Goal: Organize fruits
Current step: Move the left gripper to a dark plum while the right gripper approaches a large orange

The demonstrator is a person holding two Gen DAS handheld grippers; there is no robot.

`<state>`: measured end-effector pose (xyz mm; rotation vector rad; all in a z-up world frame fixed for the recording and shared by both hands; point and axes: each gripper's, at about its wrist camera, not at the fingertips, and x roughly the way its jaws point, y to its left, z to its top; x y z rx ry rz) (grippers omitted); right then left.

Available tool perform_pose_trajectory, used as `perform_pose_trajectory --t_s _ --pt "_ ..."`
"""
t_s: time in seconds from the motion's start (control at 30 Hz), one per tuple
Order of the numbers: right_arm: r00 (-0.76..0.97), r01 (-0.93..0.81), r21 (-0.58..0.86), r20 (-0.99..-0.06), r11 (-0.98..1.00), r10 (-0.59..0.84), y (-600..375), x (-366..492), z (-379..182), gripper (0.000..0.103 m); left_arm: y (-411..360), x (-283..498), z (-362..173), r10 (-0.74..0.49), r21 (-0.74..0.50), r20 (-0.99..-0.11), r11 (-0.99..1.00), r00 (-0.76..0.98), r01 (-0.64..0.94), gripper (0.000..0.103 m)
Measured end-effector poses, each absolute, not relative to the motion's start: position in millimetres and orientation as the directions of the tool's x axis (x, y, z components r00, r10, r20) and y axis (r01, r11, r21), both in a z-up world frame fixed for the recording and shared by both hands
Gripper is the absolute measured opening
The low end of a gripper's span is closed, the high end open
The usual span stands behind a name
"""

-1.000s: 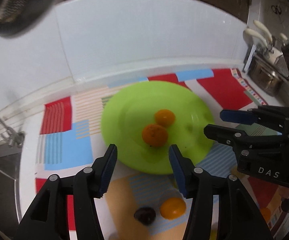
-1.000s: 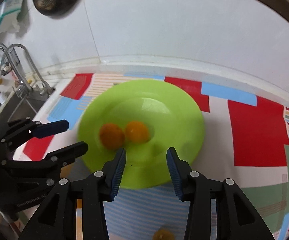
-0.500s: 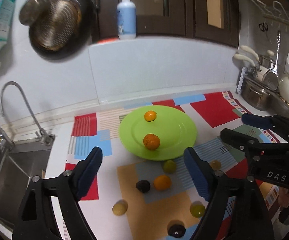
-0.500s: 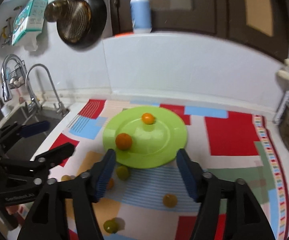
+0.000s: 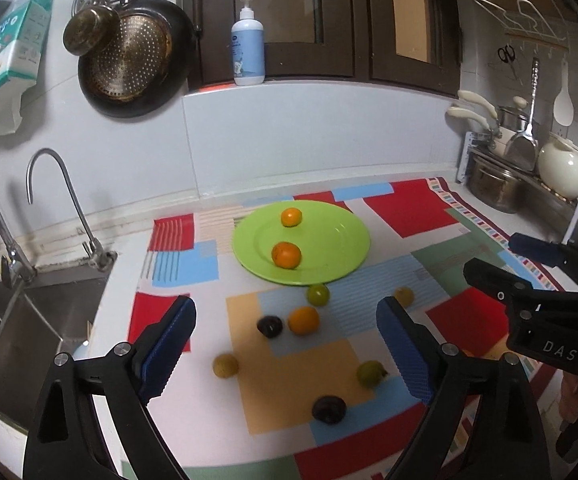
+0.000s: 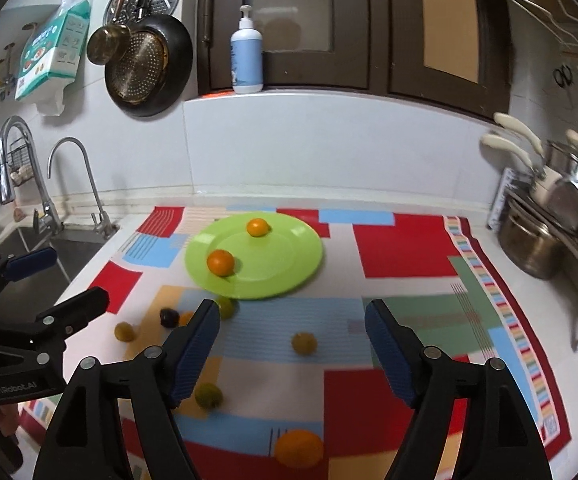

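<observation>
- Left hand-held gripper (image 5: 285,344) and right hand-held gripper (image 6: 292,350) are hanging over the near worktop, jaws spread after just opening, nothing between them.
- Two oranges (image 5: 286,255) are sitting on the green plate (image 5: 341,240); loose fruit is lying on the mat (image 5: 405,208).
- Judgement: targeting the near orange (image 5: 304,320), descending centred to avoid nudging the dark plum (image 5: 269,326) beside it.

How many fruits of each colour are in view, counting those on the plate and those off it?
Orange fruits: 4
Green fruits: 2
Yellow fruits: 2
Dark fruits: 2
Total: 10
</observation>
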<state>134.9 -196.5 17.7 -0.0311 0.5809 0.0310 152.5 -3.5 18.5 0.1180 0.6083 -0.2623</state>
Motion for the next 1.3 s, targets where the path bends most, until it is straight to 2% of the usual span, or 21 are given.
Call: perform_pose_trajectory --t_s 0.33,0.8,1.07,1.3 --pt "0.797 0.007 0.03 -0.603 1.0 0.013 -206 109 -14 0.075 -6 129 -6 -0.196 0.072 -0.58 0.955 0.791 0.289 0.092" --pt "0.705 0.006 0.052 -0.708 0.999 0.033 -208 110 -62 0.075 -13 132 -53 -0.206 0.061 -0.676 0.941 0.707 0.332 0.091" --pt "0.669 0.007 0.066 -0.742 0.998 0.045 -210 111 -81 0.075 -19 138 -76 -0.218 0.045 -0.72 0.932 0.658 0.358 0.082" --pt "0.653 0.014 0.078 -0.756 0.997 0.05 -212 115 -91 0.072 -22 144 -88 -0.24 0.015 -0.746 0.926 0.621 0.377 0.069"
